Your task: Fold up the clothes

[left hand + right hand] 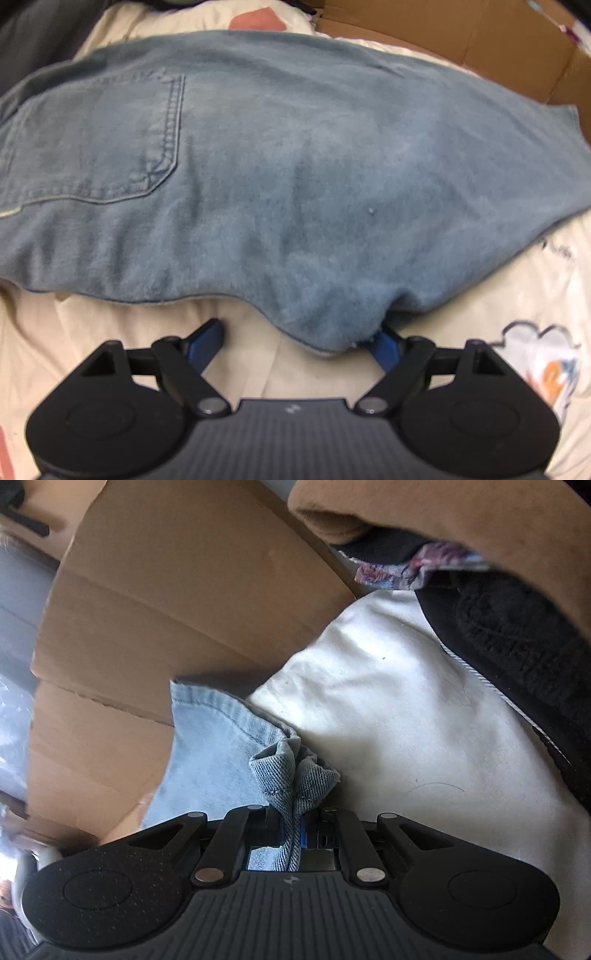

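Note:
A pair of light blue jeans (258, 166) lies spread across the cream bedsheet (110, 325), back pocket (103, 136) facing up at the left. My left gripper (299, 332) points down at the jeans' near edge with its jaws wide apart. A drooping fold of denim hangs between the blue fingers and covers the tip of the right one, and the pads do not press on it. In the right wrist view, my right gripper (293, 823) is shut on a bunched corner of the jeans (295, 775), with the hem running off to the upper left.
A brown cardboard box (480, 37) stands beyond the jeans at the far right, and looms large as cardboard (166, 590) in the right wrist view. A black garment (517, 646) and tan fabric (443, 509) lie at the right on the white sheet (388, 709).

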Demonstrator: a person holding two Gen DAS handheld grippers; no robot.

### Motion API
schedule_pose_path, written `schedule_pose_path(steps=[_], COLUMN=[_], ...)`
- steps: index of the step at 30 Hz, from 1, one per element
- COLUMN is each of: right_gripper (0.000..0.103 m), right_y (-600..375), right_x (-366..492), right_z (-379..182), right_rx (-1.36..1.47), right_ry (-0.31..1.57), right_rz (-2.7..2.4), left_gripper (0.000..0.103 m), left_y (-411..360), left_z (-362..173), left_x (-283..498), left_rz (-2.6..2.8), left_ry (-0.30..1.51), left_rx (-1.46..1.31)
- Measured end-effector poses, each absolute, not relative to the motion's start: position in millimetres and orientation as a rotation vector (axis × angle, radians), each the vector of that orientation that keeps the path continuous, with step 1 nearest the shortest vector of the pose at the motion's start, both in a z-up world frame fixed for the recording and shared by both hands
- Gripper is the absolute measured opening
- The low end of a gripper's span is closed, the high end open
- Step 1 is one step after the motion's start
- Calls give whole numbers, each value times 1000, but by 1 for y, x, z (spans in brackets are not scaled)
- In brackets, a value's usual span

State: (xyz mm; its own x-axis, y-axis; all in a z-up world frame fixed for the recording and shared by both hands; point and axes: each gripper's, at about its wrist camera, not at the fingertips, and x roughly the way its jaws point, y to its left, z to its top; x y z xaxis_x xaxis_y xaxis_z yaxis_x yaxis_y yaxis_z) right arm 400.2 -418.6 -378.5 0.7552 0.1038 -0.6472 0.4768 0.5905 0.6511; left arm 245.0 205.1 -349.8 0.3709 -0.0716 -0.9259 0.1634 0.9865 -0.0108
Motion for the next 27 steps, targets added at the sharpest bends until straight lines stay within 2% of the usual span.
schedule_pose_path(steps=[3, 9, 12, 14, 17, 20, 27], right_gripper=[7, 7, 7, 7, 6, 6, 6], right_y=[-417, -419, -417, -415, -411, -411, -410], right_x=[398, 396, 394, 392, 388, 393, 396], right_z=[-381, -374, -364, -356, -340, -329, -303], right_rx=[920, 899, 885, 873, 837, 846, 878], right_ry=[699, 699, 698, 692, 677, 674, 686], right_rz=[-230, -219, -207, -195, -176, -169, -183], left_gripper=[86, 71, 56, 36, 20, 15, 13], left_y=[206, 202, 190, 195, 197, 200, 211], left_z=[-353, -353, -351, -348, -345, -339, -317], left_x=[243, 220, 213, 206, 213, 215, 231], left_rz=[-128, -90, -74, -75, -37, -33, -6], left_ry=[1128, 1019, 975, 972, 1014, 1061, 1139], left_rx=[23, 80, 105, 85, 5, -24, -134])
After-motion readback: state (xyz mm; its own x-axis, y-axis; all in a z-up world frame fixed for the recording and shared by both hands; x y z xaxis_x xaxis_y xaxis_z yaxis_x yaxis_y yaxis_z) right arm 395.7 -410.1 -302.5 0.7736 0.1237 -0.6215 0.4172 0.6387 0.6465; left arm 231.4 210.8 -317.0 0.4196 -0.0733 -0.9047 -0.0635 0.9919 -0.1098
